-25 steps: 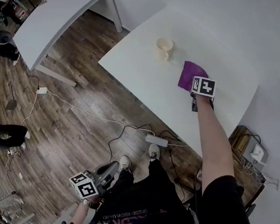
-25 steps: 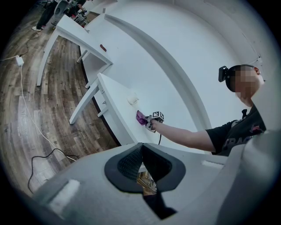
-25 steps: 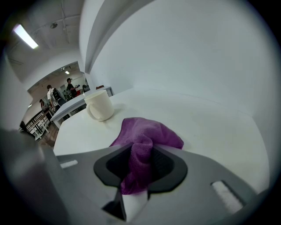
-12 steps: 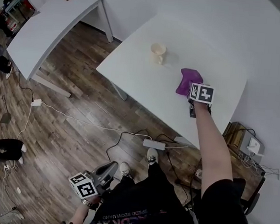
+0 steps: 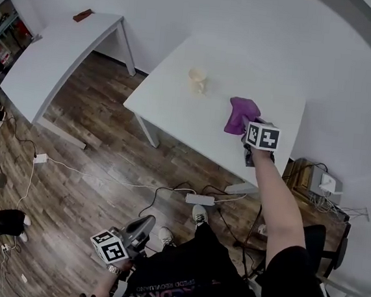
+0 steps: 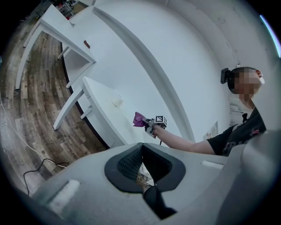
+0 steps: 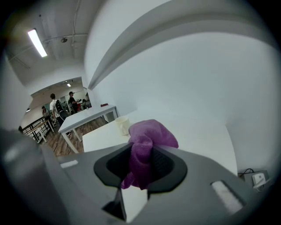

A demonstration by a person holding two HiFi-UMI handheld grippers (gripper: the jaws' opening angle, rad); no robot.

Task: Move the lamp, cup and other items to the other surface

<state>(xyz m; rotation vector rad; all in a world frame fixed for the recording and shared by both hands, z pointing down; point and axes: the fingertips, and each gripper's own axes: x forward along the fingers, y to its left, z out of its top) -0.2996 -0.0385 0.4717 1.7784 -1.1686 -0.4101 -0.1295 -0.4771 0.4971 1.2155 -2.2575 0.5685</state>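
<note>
The soft, light purple microfibre cloth (image 5: pixel 240 112) is pinched at a bunched fold by the right gripper (image 5: pixel 245 125), whose jaws are partly closed on it. It is held above the white rectangular table (image 5: pixel 176 104), apart from the cream ceramic mug (image 5: pixel 197 79). It hangs limp, so no long axis is kept; any fold is judged graspable. The left gripper (image 5: pixel 147 223) is held low, jaws together and empty.

Looks like an open-plan office or lab workspace to me. Plain white tabletop (image 5: pixel 170 107) and a second table (image 5: pixel 47 59) of the same kind, bare white walls (image 5: pixel 185 14), wood-look floor (image 5: pixel 89 135) with a power strip (image 5: pixel 198 199) and loose cables (image 5: pixel 104 178) trailing across it. Ceiling strip light (image 7: pixel 37 42) overhead, and people (image 7: pixel 55 107) standing around at the far end by more desks.
</note>
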